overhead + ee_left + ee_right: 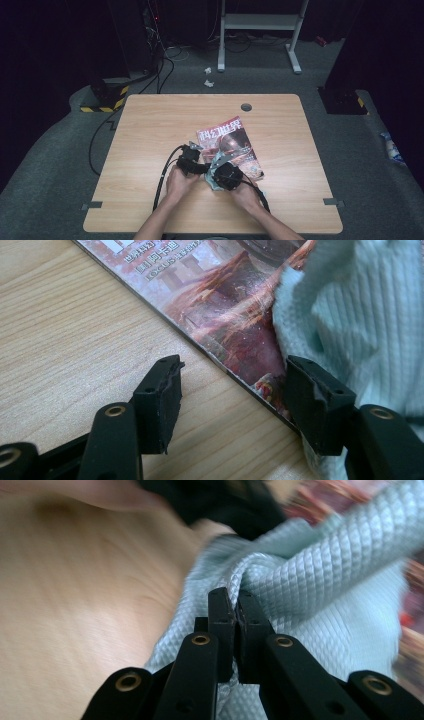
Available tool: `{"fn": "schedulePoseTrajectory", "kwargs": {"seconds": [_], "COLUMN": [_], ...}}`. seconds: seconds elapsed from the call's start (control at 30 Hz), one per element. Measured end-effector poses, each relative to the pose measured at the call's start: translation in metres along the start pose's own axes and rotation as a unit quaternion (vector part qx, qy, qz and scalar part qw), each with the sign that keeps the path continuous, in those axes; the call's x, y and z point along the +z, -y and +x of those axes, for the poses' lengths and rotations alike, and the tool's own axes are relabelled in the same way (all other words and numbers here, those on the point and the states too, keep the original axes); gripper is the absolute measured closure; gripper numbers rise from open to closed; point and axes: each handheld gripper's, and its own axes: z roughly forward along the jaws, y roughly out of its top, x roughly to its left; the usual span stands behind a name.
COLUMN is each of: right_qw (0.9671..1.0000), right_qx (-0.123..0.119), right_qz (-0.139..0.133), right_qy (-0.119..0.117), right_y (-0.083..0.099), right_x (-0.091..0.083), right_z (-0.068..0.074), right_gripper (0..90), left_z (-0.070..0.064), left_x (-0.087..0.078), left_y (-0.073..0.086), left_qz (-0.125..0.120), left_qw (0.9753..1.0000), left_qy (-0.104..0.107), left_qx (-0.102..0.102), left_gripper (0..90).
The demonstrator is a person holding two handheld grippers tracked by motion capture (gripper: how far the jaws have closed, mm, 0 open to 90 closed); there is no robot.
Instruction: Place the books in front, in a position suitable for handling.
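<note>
Pale blue waffle-weave cloth (pixel 216 172) lies on the glossy red magazine (pixel 230 142), between both grippers, in the high view. Left gripper (pixel 230 400) view: jaws released, cloth touching the right jaw. Right gripper (pixel 236 611) view: jaws clenched on a cloth fold.

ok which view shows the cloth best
The right gripper view: the pale blue cloth sits close up, its waffle weave clear, pinched in the shut right gripper. The left gripper view shows a fold of it lying on the magazine corner. In the high view it's a small patch between the grippers.
</note>
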Motion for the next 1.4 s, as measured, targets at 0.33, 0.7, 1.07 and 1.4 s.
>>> {"fn": "schedulePoseTrajectory", "kwargs": {"seconds": [0.33,0.7,1.07,1.4], "right_qw": [0.9895,0.9977,0.9998,0.988], "right_qx": [0.101,0.047,0.018,0.118], "right_qz": [0.015,0.015,0.008,0.018], "right_qy": [0.102,0.047,0.005,0.098], "right_y": [0.038,0.011,-0.01,0.045], "right_x": [-0.026,-0.008,0.007,-0.031], "right_z": [-0.08,-0.036,-0.01,-0.091], "right_gripper": [87.2,87.3,87.3,87.3], "left_z": [0.001,0.001,0.001,0.001], "left_x": [0.0,0.0,0.0,0.0], "left_y": [0.0,0.0,0.0,0.0], "left_qz": [-0.001,-0.001,-0.002,-0.004], "left_qw": [1.0,1.0,1.0,1.0], "left_qy": [0.001,0.002,0.005,0.005], "left_qx": [0.004,0.004,0.004,0.004], "left_gripper": [40.3,40.4,40.8,40.8]}}
